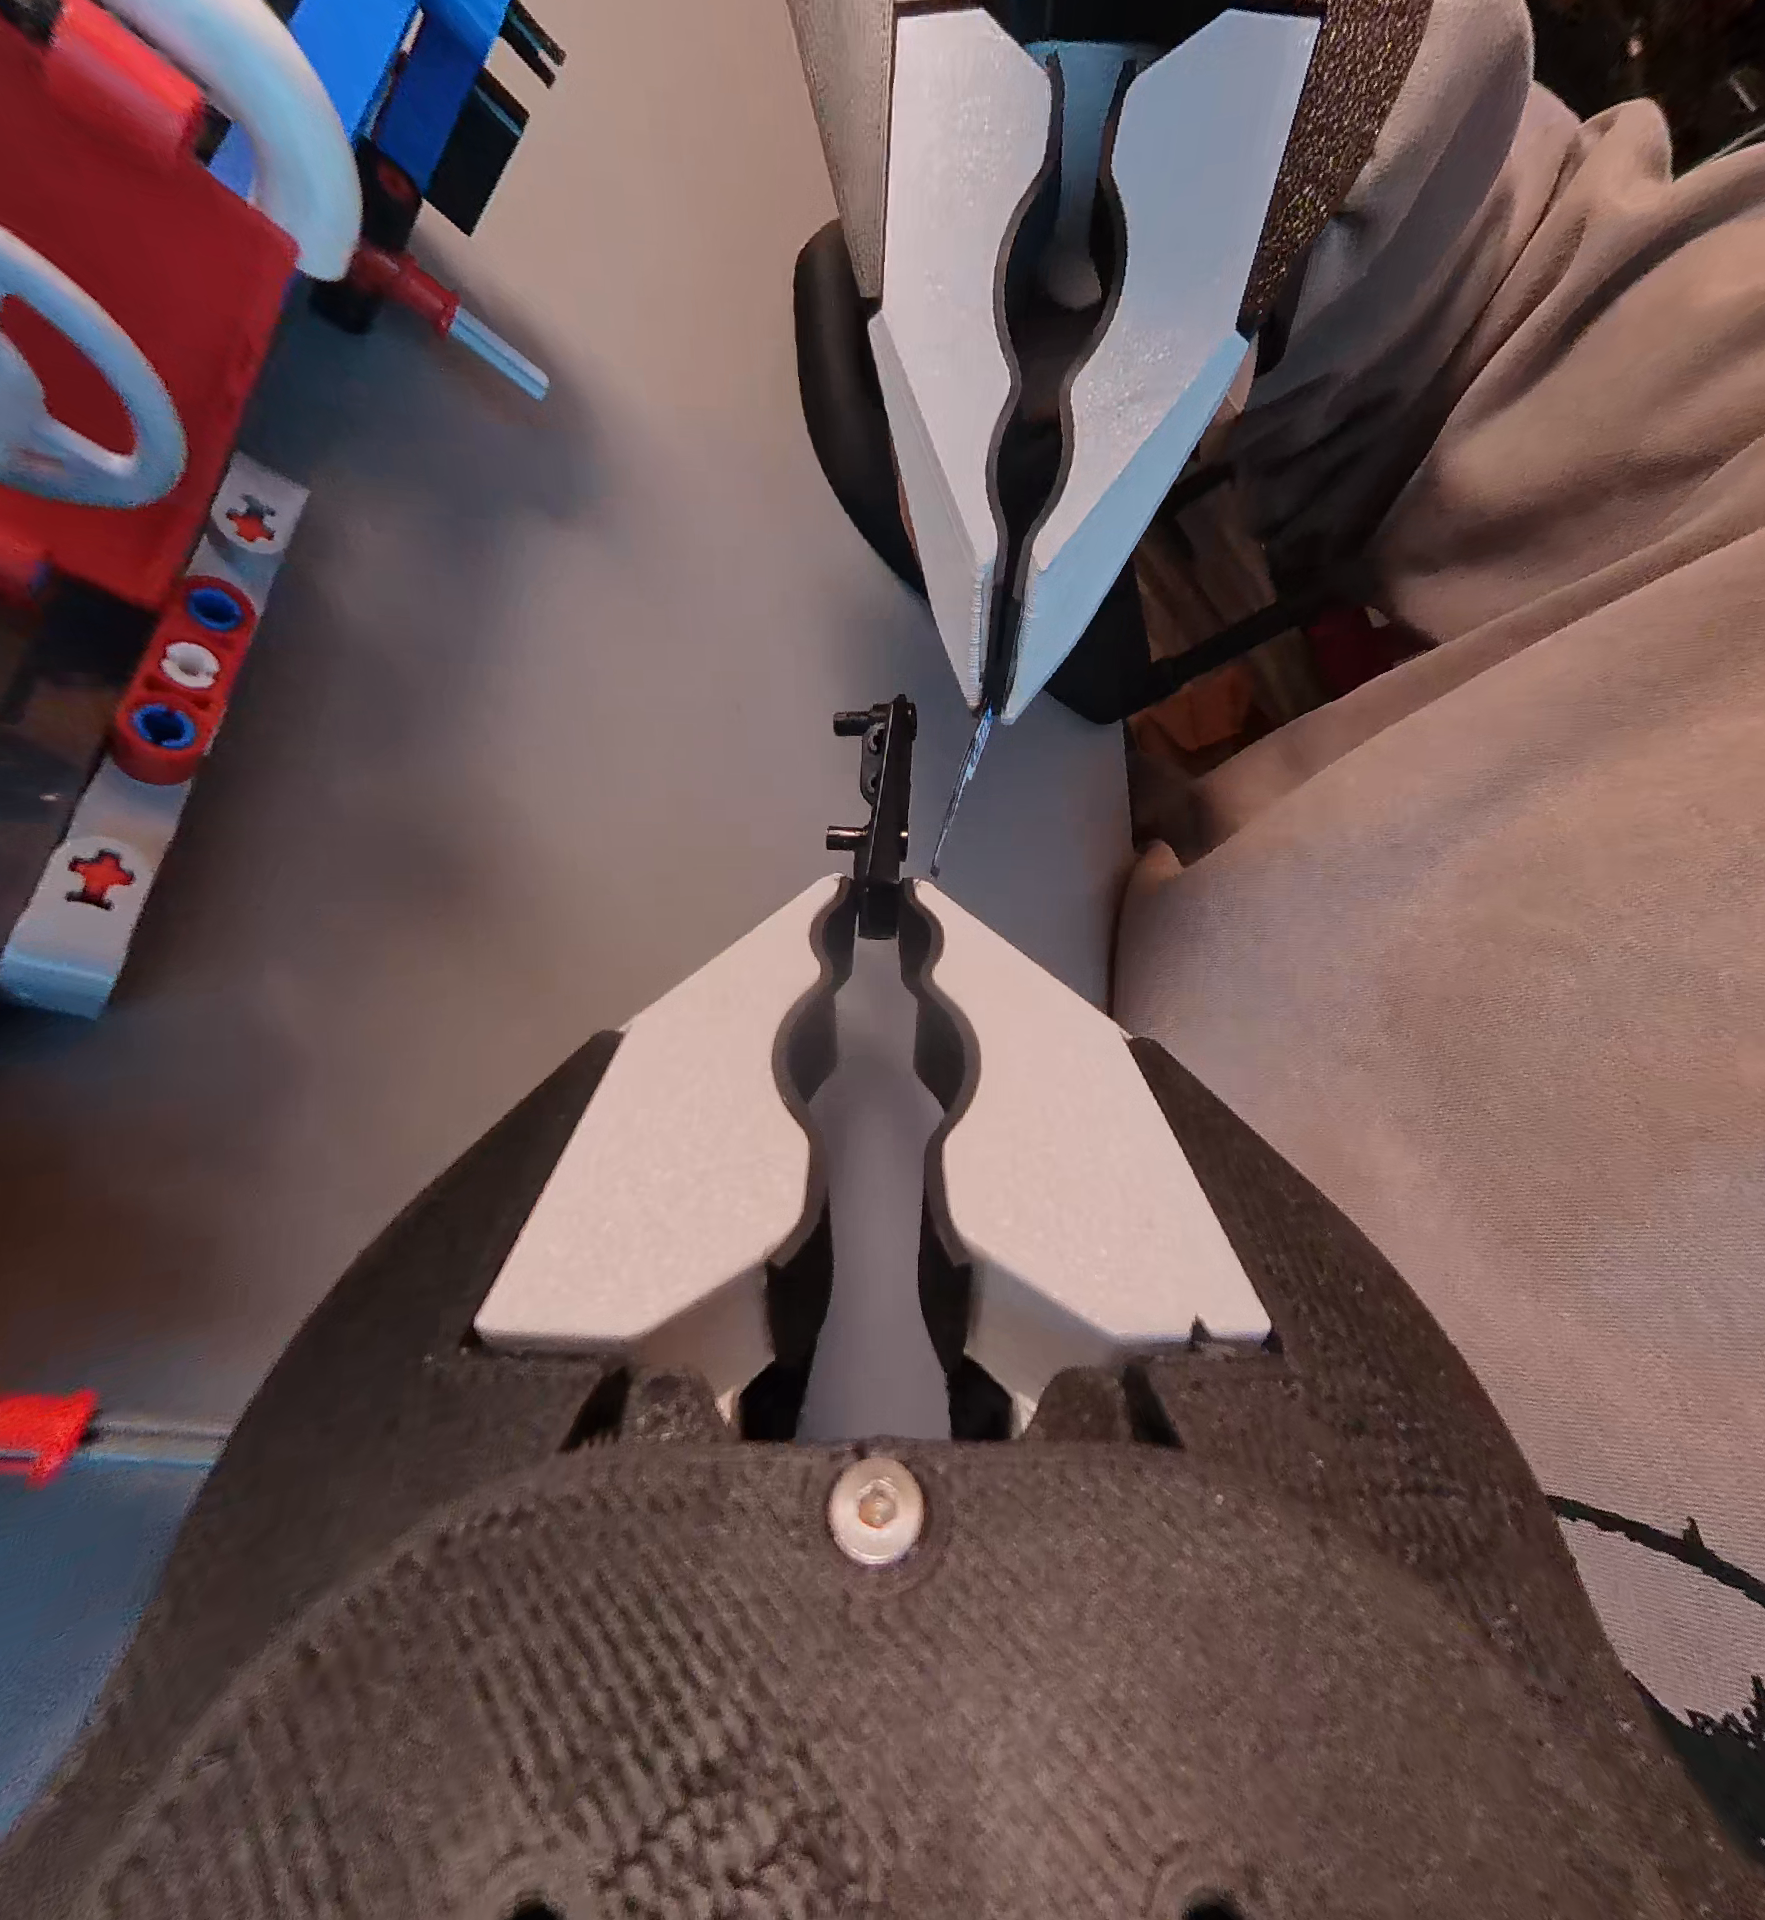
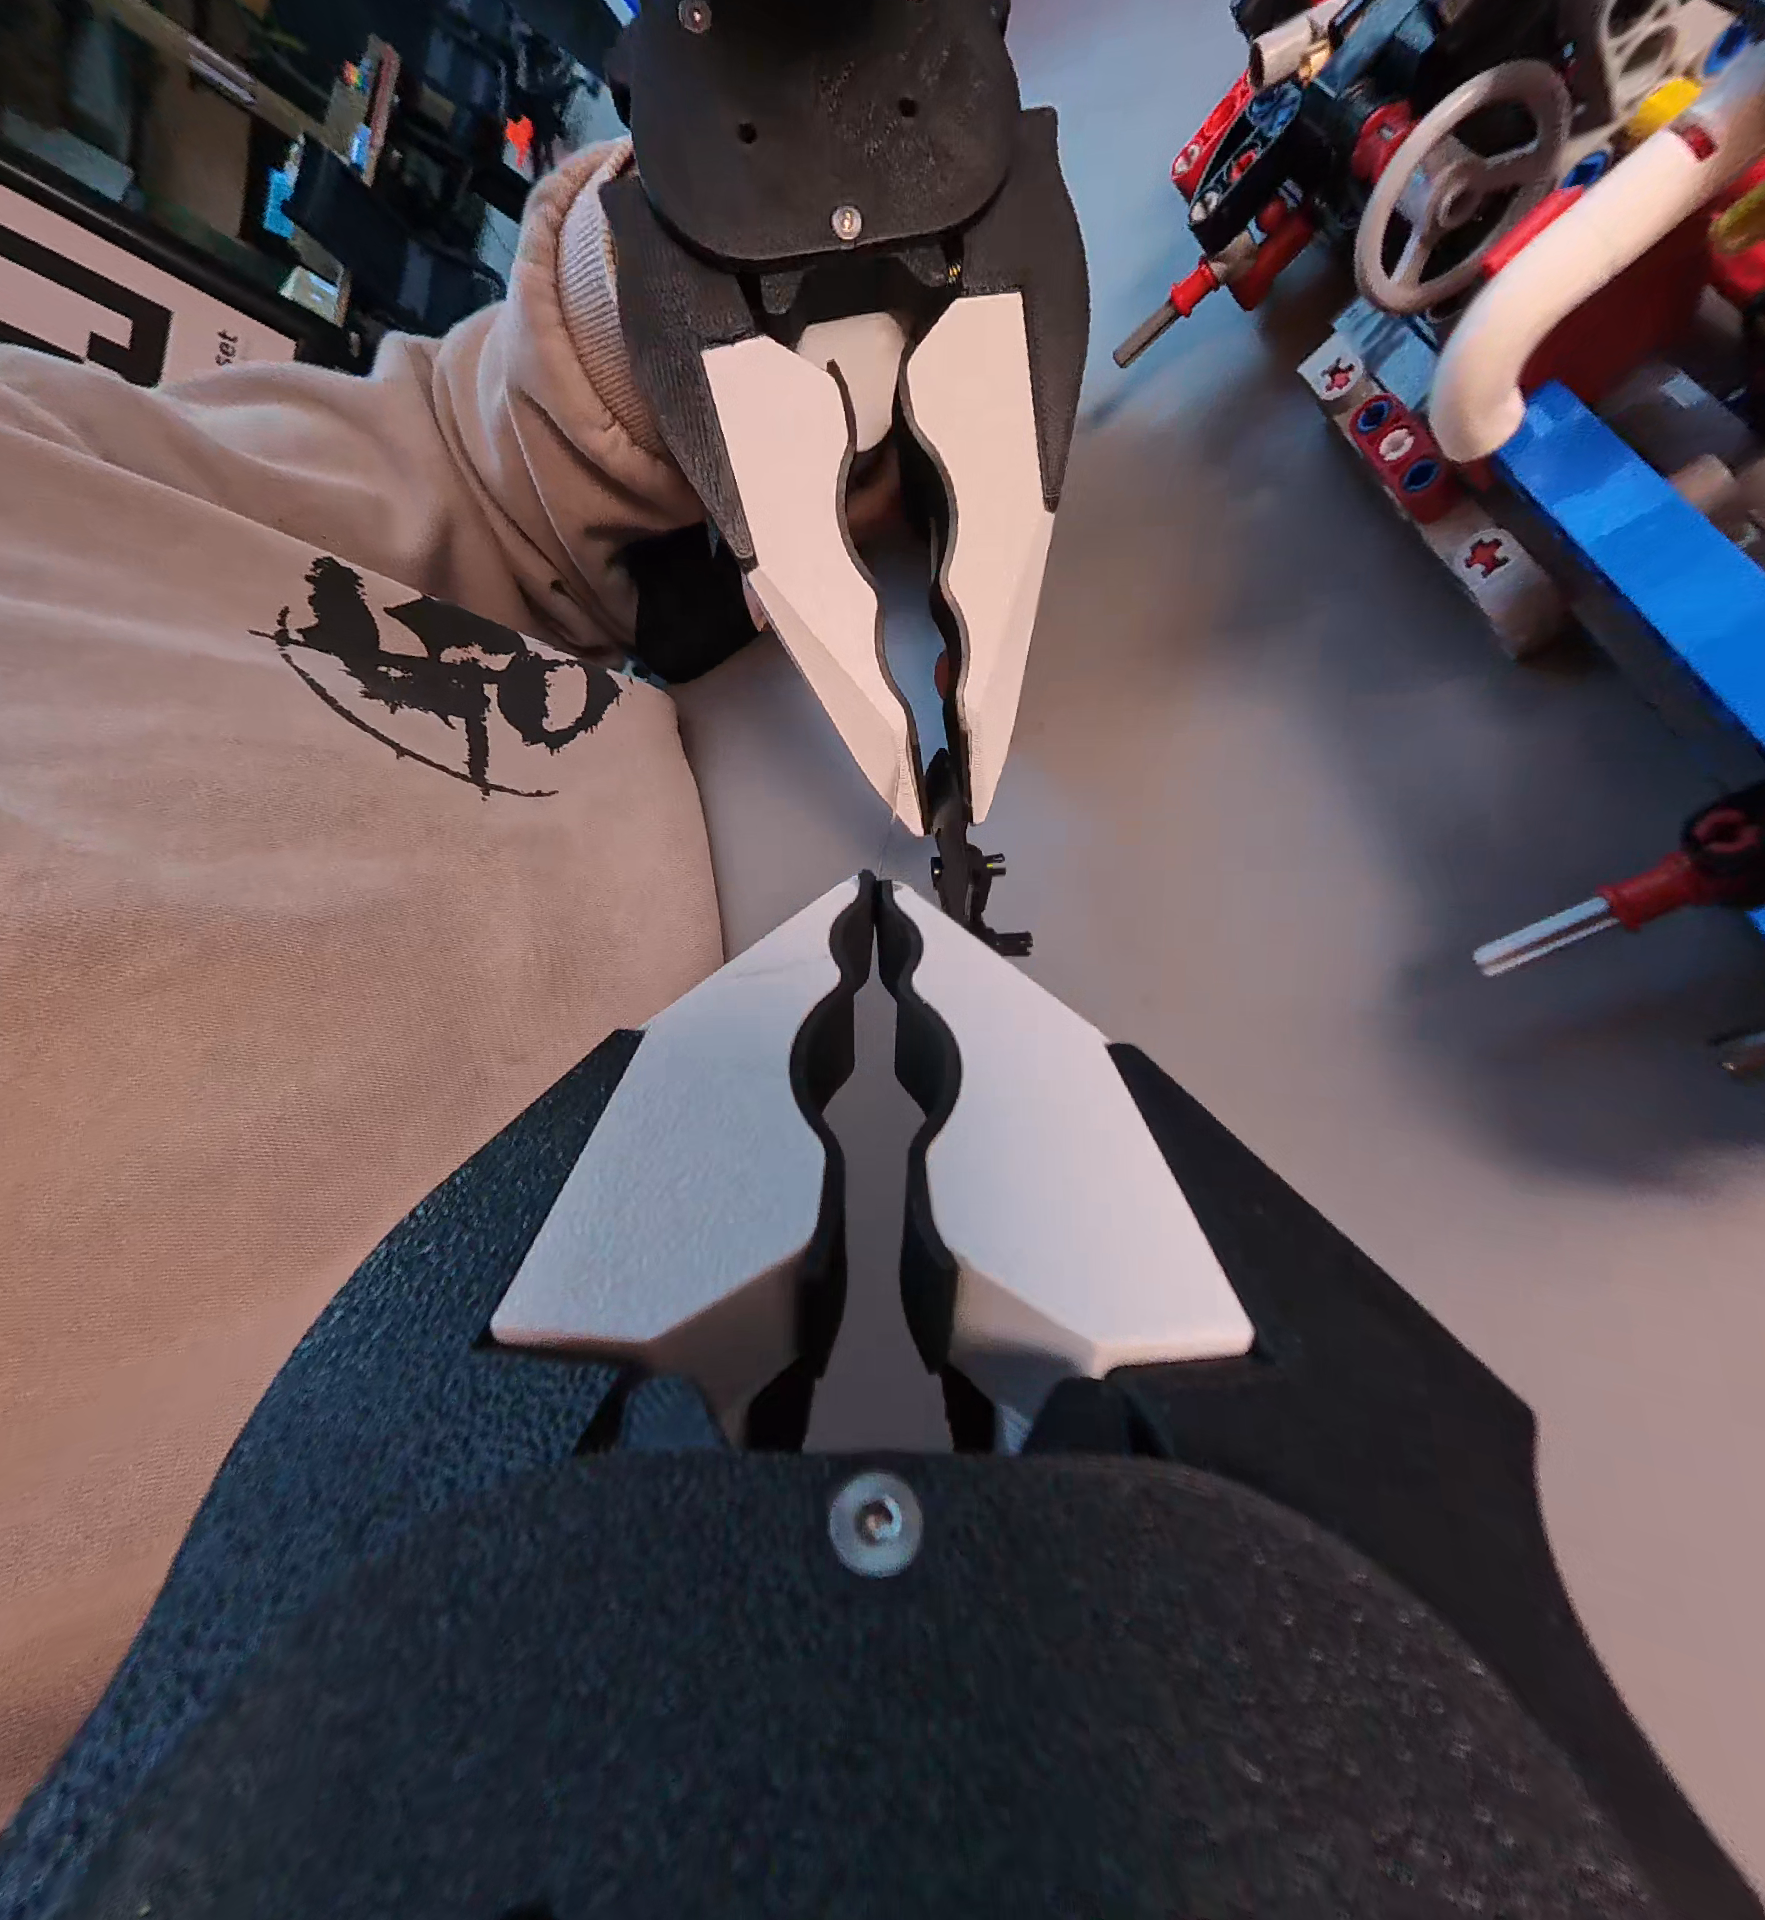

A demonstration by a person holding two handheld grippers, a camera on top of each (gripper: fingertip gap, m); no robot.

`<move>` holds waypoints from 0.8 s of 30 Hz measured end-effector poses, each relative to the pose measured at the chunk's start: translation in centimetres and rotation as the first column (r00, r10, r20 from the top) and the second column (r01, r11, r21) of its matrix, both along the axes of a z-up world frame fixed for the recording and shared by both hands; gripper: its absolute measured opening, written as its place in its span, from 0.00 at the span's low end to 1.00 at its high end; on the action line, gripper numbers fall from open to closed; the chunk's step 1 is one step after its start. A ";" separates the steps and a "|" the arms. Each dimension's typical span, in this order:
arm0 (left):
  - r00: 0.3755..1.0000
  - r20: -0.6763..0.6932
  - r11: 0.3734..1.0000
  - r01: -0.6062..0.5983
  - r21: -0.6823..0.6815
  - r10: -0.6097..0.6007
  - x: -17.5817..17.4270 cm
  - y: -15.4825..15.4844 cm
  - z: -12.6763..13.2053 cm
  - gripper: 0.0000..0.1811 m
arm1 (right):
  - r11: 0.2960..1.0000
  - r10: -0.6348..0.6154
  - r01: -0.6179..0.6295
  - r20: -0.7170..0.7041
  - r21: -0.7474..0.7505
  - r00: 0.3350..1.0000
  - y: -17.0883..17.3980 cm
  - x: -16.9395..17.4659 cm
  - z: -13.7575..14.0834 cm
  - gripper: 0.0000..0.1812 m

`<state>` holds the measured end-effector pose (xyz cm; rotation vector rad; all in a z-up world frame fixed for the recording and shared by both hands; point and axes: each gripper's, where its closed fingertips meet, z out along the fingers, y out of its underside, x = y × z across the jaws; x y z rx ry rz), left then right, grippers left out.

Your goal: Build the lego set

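Large red, blue and white brick vehicle model (image 1: 78,343) already well assembled, standing on the grey table (image 1: 566,623); white steering wheel and curved white tubing fitted. Small parts not yet attached. Left gripper (image 1: 876,883) fingers clenched on a small black pinned connector piece (image 1: 883,800), held above the table, well apart from the model. Right gripper (image 2: 876,881) fingers pinched on a thin dark strip, possibly a sticker (image 1: 964,792), just beside the connector. Apparently left: joining these two, then mounting on the model.

Each wrist camera looks close along its own fingers, facing the other; both share the black lego piece (image 1: 883,790) and grey tabletop (image 1: 566,727).
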<state>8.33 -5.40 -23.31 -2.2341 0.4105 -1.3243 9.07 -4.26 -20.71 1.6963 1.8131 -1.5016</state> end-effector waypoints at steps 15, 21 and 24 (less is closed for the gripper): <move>1.000 0.013 1.000 0.007 -0.019 -0.007 -0.1 0.1 -0.2 0.02 | 0.996 -0.053 0.054 0.014 -0.065 0.998 0.2 0.2 -0.7 0.00; 1.000 0.015 1.000 0.001 -0.021 0.000 -0.2 0.2 -0.2 0.03 | 0.995 -0.073 0.074 0.015 -0.072 0.997 0.2 0.1 -0.8 0.00; 1.000 0.018 1.000 -0.001 -0.022 0.001 -0.2 0.2 -0.2 0.03 | 0.992 -0.094 0.094 0.013 -0.082 0.996 0.3 0.0 -0.9 0.00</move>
